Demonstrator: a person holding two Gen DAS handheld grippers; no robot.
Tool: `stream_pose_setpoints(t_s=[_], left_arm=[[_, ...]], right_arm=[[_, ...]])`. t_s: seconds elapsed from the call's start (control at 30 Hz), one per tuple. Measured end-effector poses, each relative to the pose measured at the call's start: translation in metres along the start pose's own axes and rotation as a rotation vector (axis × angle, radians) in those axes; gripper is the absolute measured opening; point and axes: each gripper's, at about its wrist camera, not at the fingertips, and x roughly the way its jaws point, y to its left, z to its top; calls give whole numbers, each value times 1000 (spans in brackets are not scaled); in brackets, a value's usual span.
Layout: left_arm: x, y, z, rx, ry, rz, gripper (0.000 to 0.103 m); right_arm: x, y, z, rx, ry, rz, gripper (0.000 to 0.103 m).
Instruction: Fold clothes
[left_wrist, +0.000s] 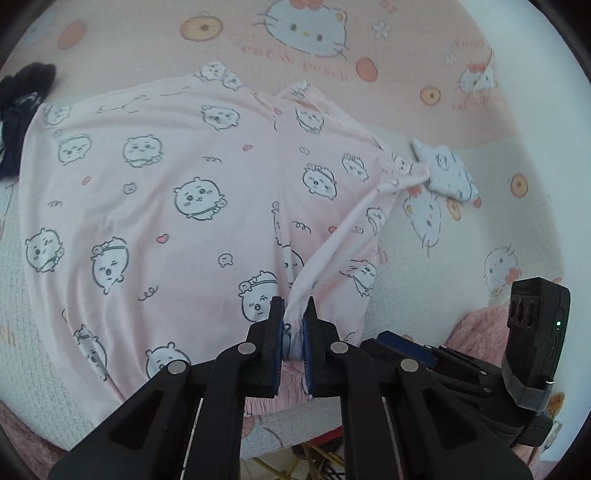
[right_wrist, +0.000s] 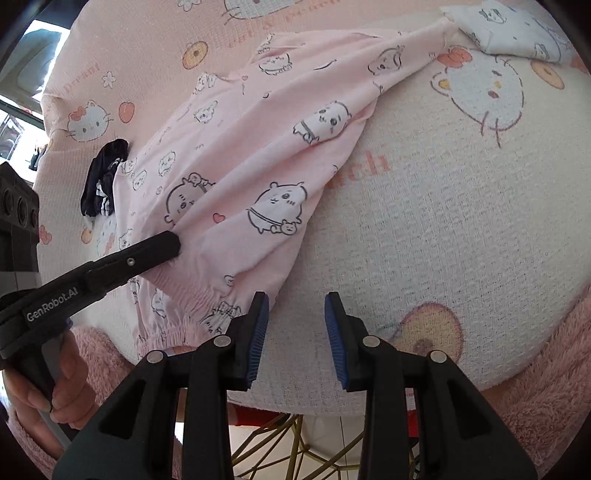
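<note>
Left wrist view: a cartoon-print blanket (left_wrist: 480, 236) covers the tabletop, and the pink pajama pants (left_wrist: 177, 206) lie spread across it, a dark garment (left_wrist: 18, 110) at their far-left edge. The left claw (left_wrist: 293, 332), angled steeply down, is clenched on a bunched fold near the waistband (fabric pulled taut toward it). The right claw (right_wrist: 295, 332) hangs released over bare blanket just beside the waistband. A hand (right_wrist: 55, 391) grips the left handle.
</note>
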Motion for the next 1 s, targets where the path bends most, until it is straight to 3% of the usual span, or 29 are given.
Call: stream_pose_setpoints(t_s=[0.1, 0.23, 0.33, 0.47, 0.63, 0.8, 1.0], left_arm=[[-20, 28, -12, -60, -48, 47, 9], [-34, 71, -29, -160, -52, 110, 10], [-47, 87, -45, -204, -68, 126, 9], [-51, 97, -64, -240, -52, 118, 9], [-32, 104, -79, -285, -24, 76, 10], [-32, 104, -71, -309, -68, 18, 10], [-37, 106, -65, -331, -103, -31, 10]], right_arm=[[3, 32, 8, -121, 6, 5, 32], [37, 79, 11, -272, 75, -51, 32], [54, 93, 9, -307, 111, -60, 32], [61, 108, 5, -314, 112, -49, 33], [68, 112, -1, -317, 116, -97, 33], [33, 100, -17, -304, 61, -65, 34], [35, 92, -51, -376, 109, -45, 38]])
